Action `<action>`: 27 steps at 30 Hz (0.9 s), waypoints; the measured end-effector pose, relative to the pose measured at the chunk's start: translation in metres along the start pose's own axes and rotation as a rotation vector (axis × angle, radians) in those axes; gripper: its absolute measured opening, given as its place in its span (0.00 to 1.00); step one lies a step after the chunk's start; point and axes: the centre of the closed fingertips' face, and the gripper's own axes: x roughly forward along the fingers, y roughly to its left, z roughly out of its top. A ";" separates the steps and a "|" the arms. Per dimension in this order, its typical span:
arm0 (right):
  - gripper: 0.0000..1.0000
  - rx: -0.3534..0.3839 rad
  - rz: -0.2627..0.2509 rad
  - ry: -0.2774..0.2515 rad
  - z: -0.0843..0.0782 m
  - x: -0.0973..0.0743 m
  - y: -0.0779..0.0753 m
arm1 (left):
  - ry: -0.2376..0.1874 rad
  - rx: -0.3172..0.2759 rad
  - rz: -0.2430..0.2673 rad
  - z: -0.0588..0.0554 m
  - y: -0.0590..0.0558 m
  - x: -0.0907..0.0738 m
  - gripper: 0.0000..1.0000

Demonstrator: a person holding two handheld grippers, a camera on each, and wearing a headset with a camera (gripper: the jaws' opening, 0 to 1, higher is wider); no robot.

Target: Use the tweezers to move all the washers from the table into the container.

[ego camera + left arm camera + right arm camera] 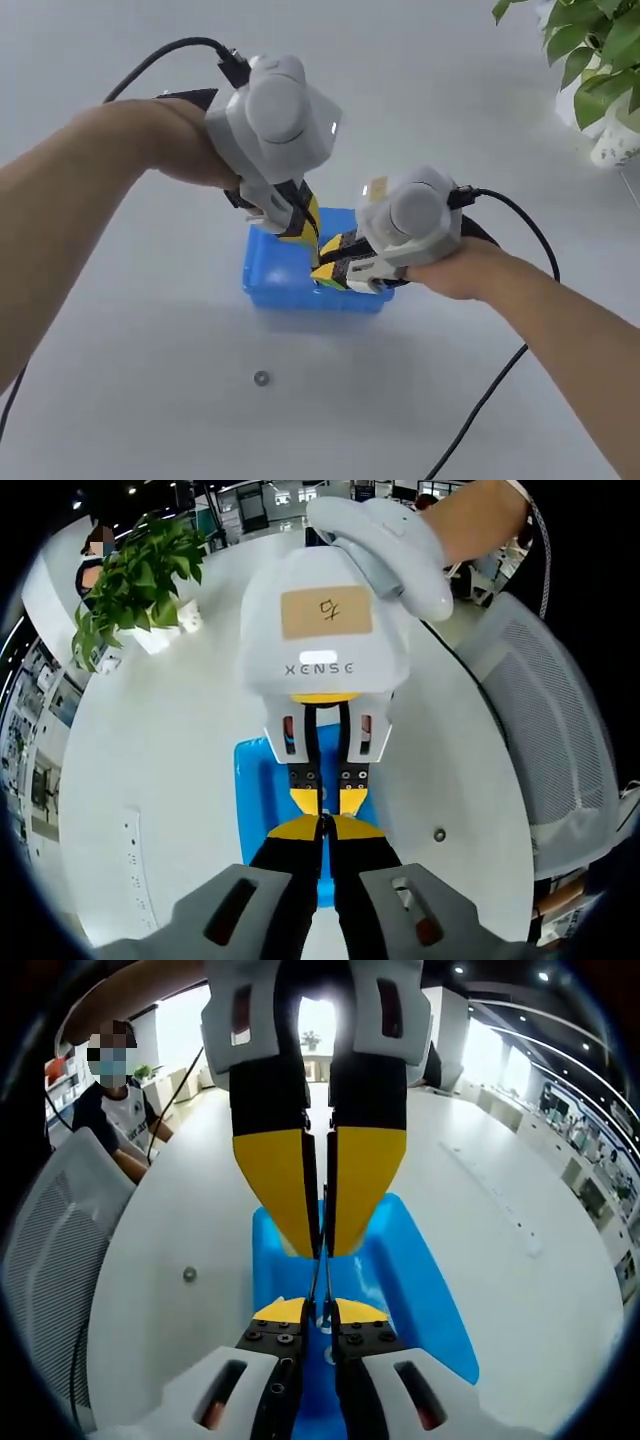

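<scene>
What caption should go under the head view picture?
The left gripper and right gripper meet tip to tip over the blue container; one washer lies on the white table.

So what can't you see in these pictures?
Head view: left gripper and right gripper cover much of the container, so its contents are hidden.
Right gripper view: the tips of the tweezers are buried between jaws; whether they hold anything is hidden.
Head view: the washer is too small for detail.

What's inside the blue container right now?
Bare blue floor shows in the container, with the tweezers held over it by both grippers. The left gripper and right gripper cover the middle, so what lies there cannot be seen.
</scene>
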 end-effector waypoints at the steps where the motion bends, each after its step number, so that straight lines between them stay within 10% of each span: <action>1: 0.10 0.002 0.001 0.002 -0.001 0.001 0.000 | 0.000 0.000 0.000 0.000 0.000 0.000 0.05; 27: 0.11 -0.008 0.002 0.001 0.002 -0.003 0.000 | -0.002 0.002 -0.004 0.002 0.000 -0.004 0.05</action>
